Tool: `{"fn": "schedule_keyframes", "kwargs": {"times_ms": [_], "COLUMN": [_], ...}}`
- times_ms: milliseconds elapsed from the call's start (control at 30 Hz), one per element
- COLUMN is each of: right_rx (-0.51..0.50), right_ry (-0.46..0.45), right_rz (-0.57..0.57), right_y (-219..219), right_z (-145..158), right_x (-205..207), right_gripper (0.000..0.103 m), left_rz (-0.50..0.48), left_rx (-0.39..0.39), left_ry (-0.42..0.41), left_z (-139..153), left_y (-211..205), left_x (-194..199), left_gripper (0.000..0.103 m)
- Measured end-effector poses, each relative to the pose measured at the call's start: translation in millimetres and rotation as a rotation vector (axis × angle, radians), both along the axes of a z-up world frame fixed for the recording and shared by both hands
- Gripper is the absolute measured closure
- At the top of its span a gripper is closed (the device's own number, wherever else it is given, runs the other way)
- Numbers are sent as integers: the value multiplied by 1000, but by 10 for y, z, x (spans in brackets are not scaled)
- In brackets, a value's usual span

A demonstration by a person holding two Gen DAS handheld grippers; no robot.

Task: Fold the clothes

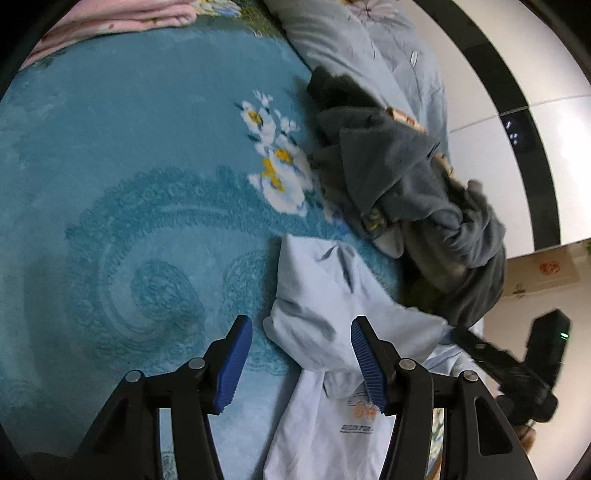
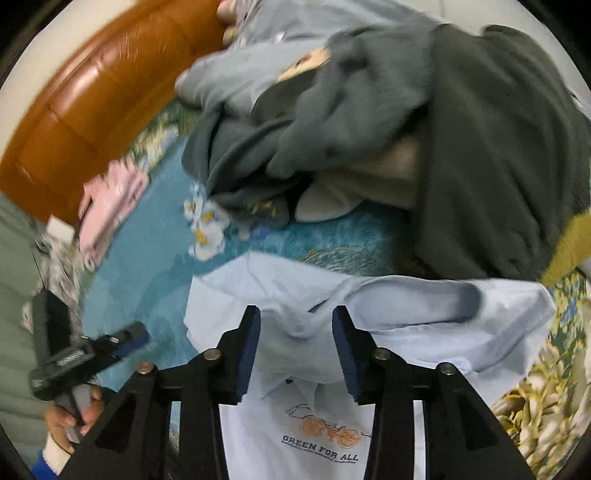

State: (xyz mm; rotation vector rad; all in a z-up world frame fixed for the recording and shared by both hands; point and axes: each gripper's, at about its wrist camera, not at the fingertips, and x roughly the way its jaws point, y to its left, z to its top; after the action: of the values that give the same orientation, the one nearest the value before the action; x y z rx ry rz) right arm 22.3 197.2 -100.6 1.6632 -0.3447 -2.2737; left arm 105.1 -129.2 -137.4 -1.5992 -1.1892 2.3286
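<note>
The white shirt (image 2: 325, 435), printed "GREEN FOR ALL", lies rumpled on the teal blanket (image 1: 129, 184), its light-blue upper part bunched in loose folds toward the grey pile (image 2: 461, 129) of other clothes. Both claws are spread and pinch nothing. The right claw (image 2: 295, 347) hangs directly over the bunched collar region, with the print below and between its 2 fingers; the cloth passes under the gap, and whether a pad touches it cannot be told. The left claw (image 1: 301, 362) sits at the shirt's left edge: its right finger overlaps the fabric, its left finger stands over bare blanket. In the right view, the left claw appears at lower left, held by a hand (image 2: 74, 413), well apart from the print. By judgement, the step in hand is taking hold of the shirt for spreading or folding; the frames do not settle which. To do it well, each claw should close on 1 layer at an edge or seam, not on a thick wad, at 2 matching points either side of the print, and the shirt should be kept clear of the grey pile just beyond it so no other garment is dragged along. A pink garment (image 1: 122, 18) lies at the blanket's far edge.
</note>
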Motion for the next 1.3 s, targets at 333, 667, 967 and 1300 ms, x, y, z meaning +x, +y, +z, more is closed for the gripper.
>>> {"fn": "schedule_keyframes", "kwargs": {"times_ms": [333,667,967,1300], "right_rx": [-450,-581,-418,-187], "right_ry": [-168,-129,264,72], "right_rz": [-366,-433,-254,-559], "right_y": [718,574,651,1466], "right_z": [-622,-585,614,-265], "right_x": [235,152,577,863], "right_gripper": [58,97,101,101], "left_rz": [-109,-83,-90,-138], "left_rx": [-54,-41,-29,-55], "left_ry": [-63,-65,-50,-52], "left_z": [-211,-221,-196,-207], "left_y": [325,287,276,367], "left_x": [-189,-180,-168,-162], "left_gripper": [43,43,43,43]}}
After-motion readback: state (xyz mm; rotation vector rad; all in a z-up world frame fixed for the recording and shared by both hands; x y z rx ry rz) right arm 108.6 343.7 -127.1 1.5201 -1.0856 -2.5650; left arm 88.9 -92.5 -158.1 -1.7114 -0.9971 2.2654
